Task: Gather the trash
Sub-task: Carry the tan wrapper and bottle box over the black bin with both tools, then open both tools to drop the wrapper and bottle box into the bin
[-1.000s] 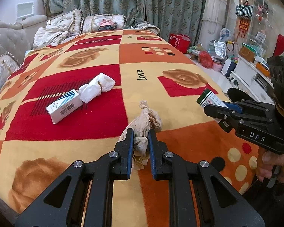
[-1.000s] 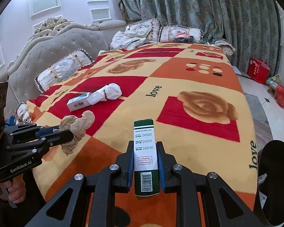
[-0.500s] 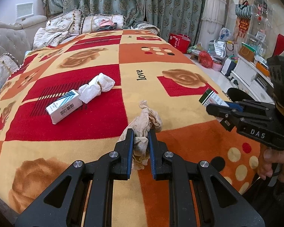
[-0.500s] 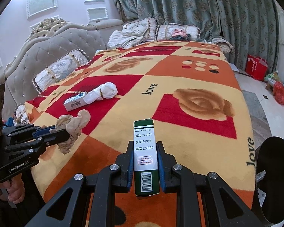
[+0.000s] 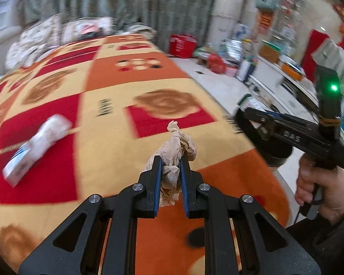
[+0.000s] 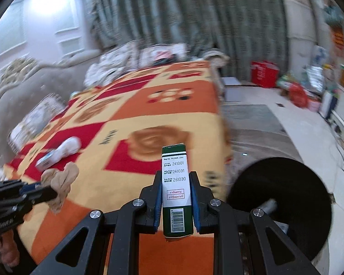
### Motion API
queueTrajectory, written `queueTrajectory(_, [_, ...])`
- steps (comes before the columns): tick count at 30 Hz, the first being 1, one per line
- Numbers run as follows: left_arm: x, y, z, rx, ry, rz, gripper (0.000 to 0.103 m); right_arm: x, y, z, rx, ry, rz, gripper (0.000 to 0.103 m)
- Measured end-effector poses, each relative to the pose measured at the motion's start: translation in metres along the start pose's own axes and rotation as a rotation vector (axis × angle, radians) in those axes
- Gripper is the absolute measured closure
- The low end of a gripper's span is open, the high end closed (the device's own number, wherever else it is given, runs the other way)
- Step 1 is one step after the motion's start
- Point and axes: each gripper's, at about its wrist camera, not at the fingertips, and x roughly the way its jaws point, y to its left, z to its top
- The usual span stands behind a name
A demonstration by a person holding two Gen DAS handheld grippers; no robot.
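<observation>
Left hand-held gripper (image 5: 170,160): clenched on a crumpled brown paper wad (image 5: 175,144), pinched between both blue-lined pads and sticking out past the fingertips. It hangs above the bed (image 5: 103,137), over the orange and yellow squares of the patterned blanket near the foot edge.

Right hand-held gripper (image 6: 176,178): clenched on a green-and-white carton (image 6: 176,183), upright between the pads, printed dates and barcode facing the camera. It sits over the bed's right edge near the foot corner. In the left wrist view this gripper shows from the side, gripped by a bare hand (image 5: 318,190), green light lit on its body.

A black round bin (image 6: 279,206) stands on the floor just beside the bed's right edge, below and right of the carton.

2 items lie on the blanket toward the bed's left side, touching each other: a white box with blue stripes (image 5: 18,162) and a white crumpled tissue (image 5: 50,128). Both are motion-blurred.
</observation>
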Motion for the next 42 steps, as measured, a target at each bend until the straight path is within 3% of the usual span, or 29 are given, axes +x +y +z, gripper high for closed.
queueTrajectory(5, [0.034, -0.061, 0.024, 0.105, 0.024, -0.084, 0.090, -0.007, -0.053, -0.003, 0.095, -0.007, -0.102, 0.083])
queueTrajectory(9, [0.061, -0.096, 0.039, 0.119, 0.048, -0.147, 0.090, -0.005, -0.091, -0.005, 0.178, 0.005, -0.138, 0.083])
queueTrajectory(18, [0.105, -0.141, 0.059, 0.156, 0.084, -0.188, 0.089, 0.007, -0.138, -0.010, 0.355, 0.043, -0.160, 0.083])
queueTrajectory(20, [0.112, -0.144, 0.058, 0.152, 0.100, -0.201, 0.085, 0.007, -0.144, -0.010, 0.403, 0.046, -0.142, 0.082])
queueTrajectory(22, [0.120, -0.143, 0.057, 0.142, 0.116, -0.196, 0.073, 0.004, -0.147, -0.011, 0.424, 0.036, -0.152, 0.081])
queueTrajectory(24, [0.120, -0.137, 0.056, 0.126, 0.104, -0.180, 0.049, 0.002, -0.147, -0.010, 0.437, 0.024, -0.182, 0.068])
queueTrajectory(25, [0.118, -0.133, 0.056, 0.117, 0.097, -0.173, 0.046, 0.002, -0.145, -0.009, 0.438, 0.019, -0.190, 0.064])
queueTrajectory(30, [0.102, -0.101, 0.054, 0.073, 0.077, -0.121, 0.045, 0.001, -0.138, -0.004, 0.427, -0.001, -0.218, 0.060])
queueTrajectory(33, [0.078, -0.063, 0.051, 0.042, 0.046, -0.083, 0.045, 0.003, -0.130, 0.000, 0.428, -0.007, -0.203, 0.060])
queueTrajectory(38, [0.032, 0.011, 0.041, 0.004, 0.004, 0.014, 0.045, 0.010, -0.083, 0.014, 0.330, -0.028, -0.141, 0.060])
queueTrajectory(42, [-0.005, 0.086, 0.031, -0.018, -0.013, 0.115, 0.045, 0.025, -0.033, 0.019, 0.213, 0.005, -0.067, 0.060])
